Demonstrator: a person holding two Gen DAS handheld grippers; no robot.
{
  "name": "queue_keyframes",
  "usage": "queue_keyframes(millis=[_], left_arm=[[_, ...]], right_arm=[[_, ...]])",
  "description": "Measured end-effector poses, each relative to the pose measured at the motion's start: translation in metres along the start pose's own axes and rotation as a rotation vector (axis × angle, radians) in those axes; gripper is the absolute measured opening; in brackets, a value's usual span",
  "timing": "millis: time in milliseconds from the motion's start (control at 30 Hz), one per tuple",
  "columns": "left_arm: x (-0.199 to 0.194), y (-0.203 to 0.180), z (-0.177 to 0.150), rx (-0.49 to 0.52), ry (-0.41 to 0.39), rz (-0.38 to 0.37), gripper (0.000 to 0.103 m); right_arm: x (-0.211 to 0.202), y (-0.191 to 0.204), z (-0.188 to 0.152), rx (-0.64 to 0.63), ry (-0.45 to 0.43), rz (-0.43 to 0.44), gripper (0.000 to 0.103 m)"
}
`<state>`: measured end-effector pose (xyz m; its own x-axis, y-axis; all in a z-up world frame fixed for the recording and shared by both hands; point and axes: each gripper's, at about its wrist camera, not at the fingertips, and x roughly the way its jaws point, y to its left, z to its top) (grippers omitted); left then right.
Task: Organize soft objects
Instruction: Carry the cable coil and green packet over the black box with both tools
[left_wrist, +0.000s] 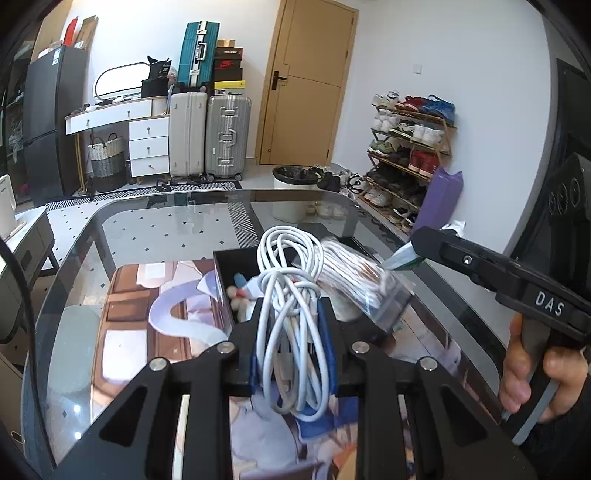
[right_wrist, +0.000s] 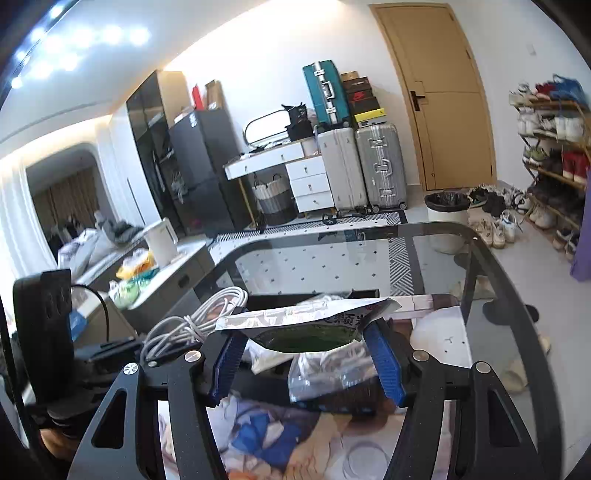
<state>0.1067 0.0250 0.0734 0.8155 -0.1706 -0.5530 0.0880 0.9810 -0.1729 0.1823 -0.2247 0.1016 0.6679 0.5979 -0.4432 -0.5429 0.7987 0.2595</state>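
My left gripper (left_wrist: 293, 332) is shut on a coiled white cable (left_wrist: 291, 295) and holds it above a black storage box (left_wrist: 229, 273) on the glass table. The box holds a small plush toy (left_wrist: 238, 295) and a clear bag of white cords (left_wrist: 354, 277). My right gripper (right_wrist: 306, 350) is shut on a green and silver snack packet (right_wrist: 306, 325), held over the same box. In the left wrist view the right gripper (left_wrist: 402, 258) reaches in from the right with the packet's edge at its tip. The cable also shows in the right wrist view (right_wrist: 192, 317).
A printed mat (left_wrist: 147, 314) lies under the box on the glass table (left_wrist: 166, 221). A white round object (right_wrist: 439, 332) sits on the table to the right. Suitcases, a shoe rack, a bin and a door stand beyond the table.
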Motion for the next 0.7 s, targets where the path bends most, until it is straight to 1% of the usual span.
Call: queue_keyframes(millis=[67,233,367,400,567,700], left_arm=[[0.008,0.004,0.004,-0.013,-0.003,-0.001,0.024],[0.026,0.008,0.009,-0.025,-0.001,-0.002,0.024],[0.041,0.009,0.010,-0.020,0.016,0.023,0.024],[0.044,0.008,0.010,-0.017,0.020,0.034,0.024],[0.056,0.010,0.006,-0.020,0.035,0.043,0.024],[0.065,0.010,0.002,-0.012,0.069,0.043,0.024]], right_arm=[[0.008,-0.001,0.001,-0.001,-0.006,-0.020,0.064],[0.024,-0.004,0.004,-0.001,0.007,-0.023,0.064],[0.033,-0.007,0.003,-0.007,0.016,-0.027,0.064],[0.034,-0.007,0.003,-0.011,0.016,-0.025,0.064],[0.049,-0.010,0.005,-0.013,0.036,0.002,0.064],[0.062,-0.001,0.006,-0.051,0.044,0.023,0.064]])
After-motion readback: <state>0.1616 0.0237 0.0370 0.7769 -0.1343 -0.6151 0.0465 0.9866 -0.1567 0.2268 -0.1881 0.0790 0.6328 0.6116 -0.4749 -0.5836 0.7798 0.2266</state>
